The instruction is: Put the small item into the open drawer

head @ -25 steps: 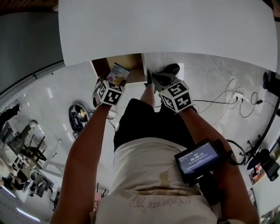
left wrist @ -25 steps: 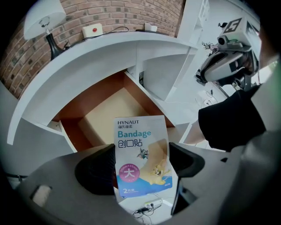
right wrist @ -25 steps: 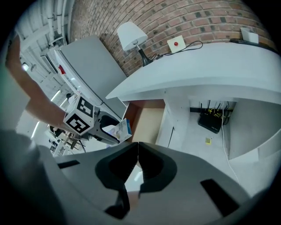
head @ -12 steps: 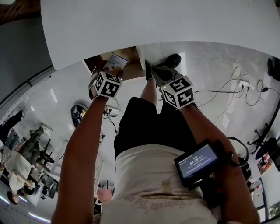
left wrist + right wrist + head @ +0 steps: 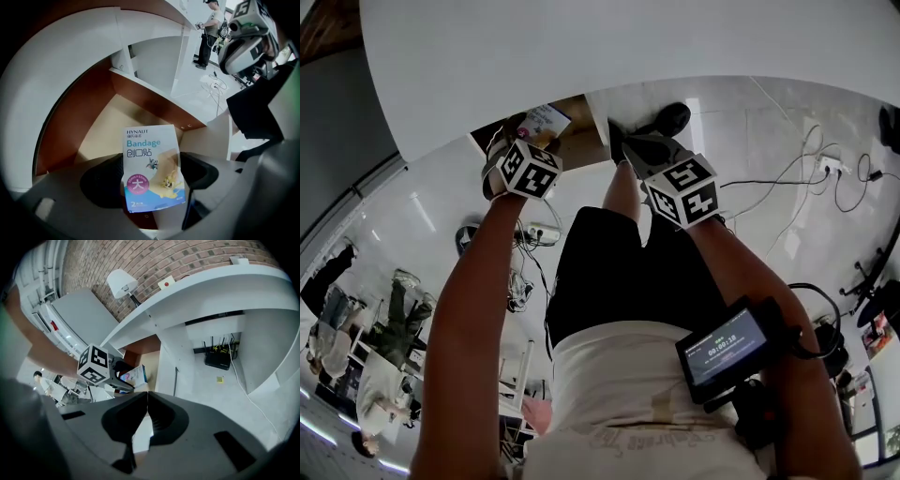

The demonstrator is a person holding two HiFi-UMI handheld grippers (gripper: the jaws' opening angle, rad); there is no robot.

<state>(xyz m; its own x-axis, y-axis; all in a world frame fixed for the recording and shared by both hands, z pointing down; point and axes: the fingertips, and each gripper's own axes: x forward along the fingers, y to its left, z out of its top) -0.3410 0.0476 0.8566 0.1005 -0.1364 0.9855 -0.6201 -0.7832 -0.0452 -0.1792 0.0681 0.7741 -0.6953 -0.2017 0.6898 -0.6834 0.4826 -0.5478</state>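
Left gripper view: my left gripper [image 5: 151, 183] pinches a bandage packet [image 5: 148, 157] above the open drawer [image 5: 101, 126]. My right gripper [image 5: 147, 414] is pressed together, empty, with both arms outstretched.

A curved white tabletop [image 5: 628, 47] spans the top of the head view, above a glossy pale floor [image 5: 759, 127]. Loose cables [image 5: 797, 178] trail over the floor at the right, and a white power strip [image 5: 540, 232] lies at the left. In the right gripper view, a black box with antennas [image 5: 217, 360] sits under the tabletop, and a brick wall [image 5: 187, 258] rises behind it.
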